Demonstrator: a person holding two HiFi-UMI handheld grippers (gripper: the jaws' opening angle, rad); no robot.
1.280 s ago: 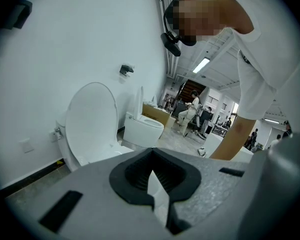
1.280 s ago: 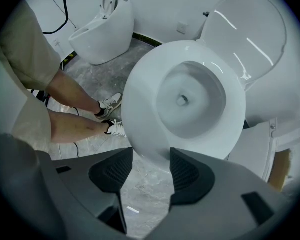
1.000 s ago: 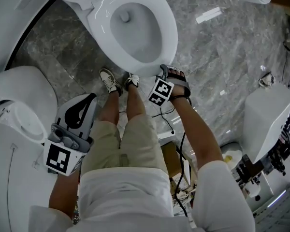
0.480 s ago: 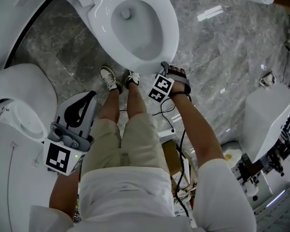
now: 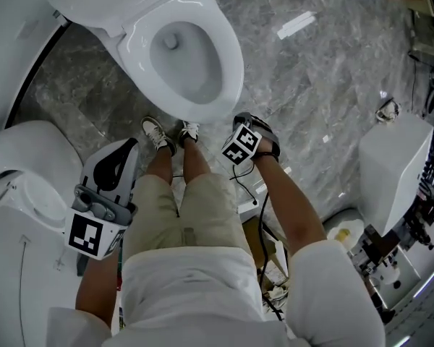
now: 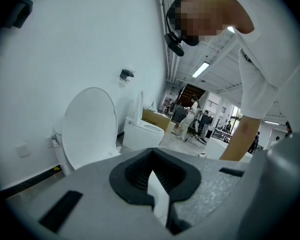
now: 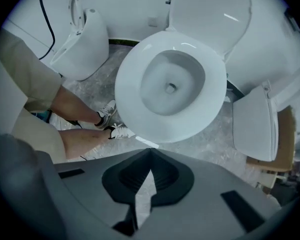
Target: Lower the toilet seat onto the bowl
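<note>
Seat [image 5: 233,58] appears flat on bowl [image 5: 182,62]. Right gripper [image 7: 146,181] above near rim, jaws just snapped together, empty; left gripper [image 6: 155,184] pressed together, empty. Lift clear without nudging seat.

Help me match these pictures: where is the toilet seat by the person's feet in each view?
Head view: the toilet seat, upper centre, lying on the bowl.
Right gripper view: the seat, centre, a wide white ring.
Left gripper view: not visible; only a raised lid at left.
Shared landmark: the white sneakers, beside the seat's front edge in head and right gripper views.
</note>
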